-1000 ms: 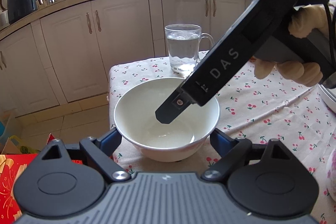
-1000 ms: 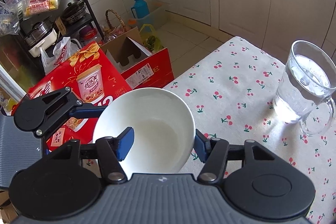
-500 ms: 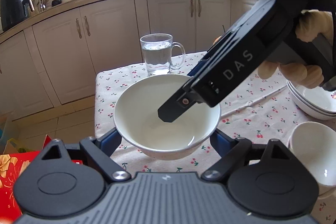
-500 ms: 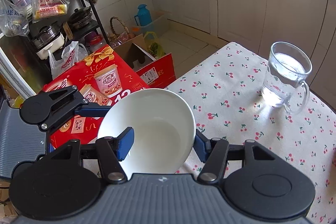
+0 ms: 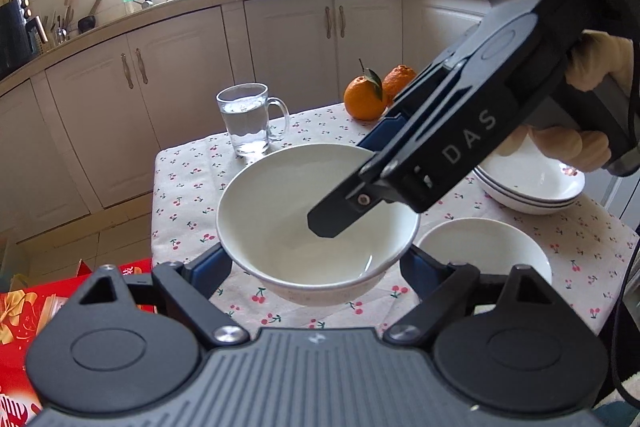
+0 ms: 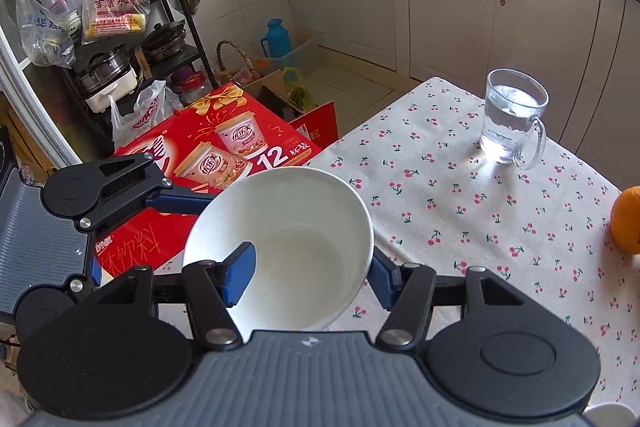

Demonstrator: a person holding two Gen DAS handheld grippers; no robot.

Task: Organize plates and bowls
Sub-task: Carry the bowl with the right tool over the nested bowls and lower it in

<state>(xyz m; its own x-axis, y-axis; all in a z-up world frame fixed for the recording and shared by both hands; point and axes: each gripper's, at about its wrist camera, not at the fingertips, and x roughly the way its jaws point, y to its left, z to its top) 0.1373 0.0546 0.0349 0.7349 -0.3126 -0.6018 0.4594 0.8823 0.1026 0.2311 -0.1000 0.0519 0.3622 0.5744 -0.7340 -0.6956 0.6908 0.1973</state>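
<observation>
A white bowl [image 5: 304,227] is held in the air above the cherry-print tablecloth [image 5: 192,183]. My left gripper [image 5: 316,267] is shut on its outer sides. My right gripper [image 6: 312,273] grips the same bowl [image 6: 288,251] with one finger inside the rim and one outside; its body shows in the left wrist view [image 5: 440,155]. A second white bowl [image 5: 484,251] stands on the table to the right. A stack of white plates [image 5: 532,191] lies further right, partly hidden by the hand.
A glass mug of water [image 5: 250,123] stands at the far left of the table, also in the right wrist view [image 6: 512,119]. Two oranges [image 5: 366,99] lie behind. A red gift box [image 6: 224,155] sits on the floor beside the table edge.
Both grippers have carried the bowl to the right and up over the table. The second bowl, the plate stack and the oranges have come into view.
</observation>
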